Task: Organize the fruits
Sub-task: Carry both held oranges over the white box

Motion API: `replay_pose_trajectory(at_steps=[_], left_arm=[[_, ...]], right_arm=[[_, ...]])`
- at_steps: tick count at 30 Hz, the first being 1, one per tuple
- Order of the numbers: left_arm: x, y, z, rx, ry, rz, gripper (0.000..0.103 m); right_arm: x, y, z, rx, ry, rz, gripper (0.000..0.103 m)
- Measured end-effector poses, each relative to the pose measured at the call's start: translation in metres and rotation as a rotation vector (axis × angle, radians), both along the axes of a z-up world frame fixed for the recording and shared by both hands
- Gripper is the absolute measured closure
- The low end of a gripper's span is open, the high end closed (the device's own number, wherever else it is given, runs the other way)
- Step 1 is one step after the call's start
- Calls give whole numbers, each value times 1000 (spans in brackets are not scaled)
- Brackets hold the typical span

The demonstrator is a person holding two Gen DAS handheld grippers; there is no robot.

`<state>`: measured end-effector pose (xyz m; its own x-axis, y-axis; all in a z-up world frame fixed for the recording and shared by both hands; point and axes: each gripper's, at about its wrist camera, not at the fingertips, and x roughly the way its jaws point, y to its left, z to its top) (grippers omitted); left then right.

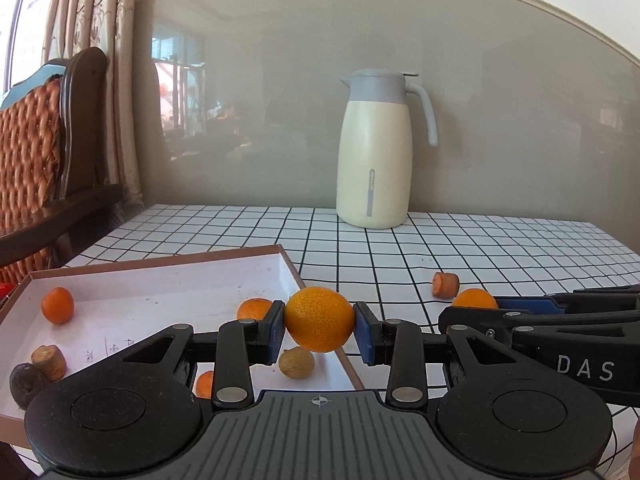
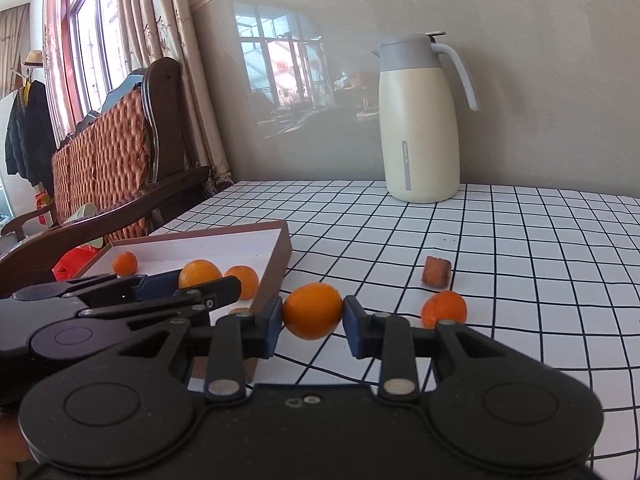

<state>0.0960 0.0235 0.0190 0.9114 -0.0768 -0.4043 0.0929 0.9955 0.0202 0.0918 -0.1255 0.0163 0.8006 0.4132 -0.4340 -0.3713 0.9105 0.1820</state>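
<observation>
Oranges: one pinched in each of my grippers.
My left gripper [image 1: 319,326] clamps an orange [image 1: 319,319] above the tray's [image 1: 168,268] right edge; my right gripper [image 2: 312,318] clamps another orange [image 2: 312,311] over the checked table [image 2: 520,280], just right of the tray.

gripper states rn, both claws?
Left claw: closed on an orange fruit.
Right claw: closed on another orange fruit.
</observation>
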Motion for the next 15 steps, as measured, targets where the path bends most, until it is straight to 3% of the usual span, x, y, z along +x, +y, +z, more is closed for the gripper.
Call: replay_pose_trajectory(at_steps=[15], left_arm=[[-13,49,5,-15,-23,103,66]], right_arm=[[0,43,5,4,-15,89,79]])
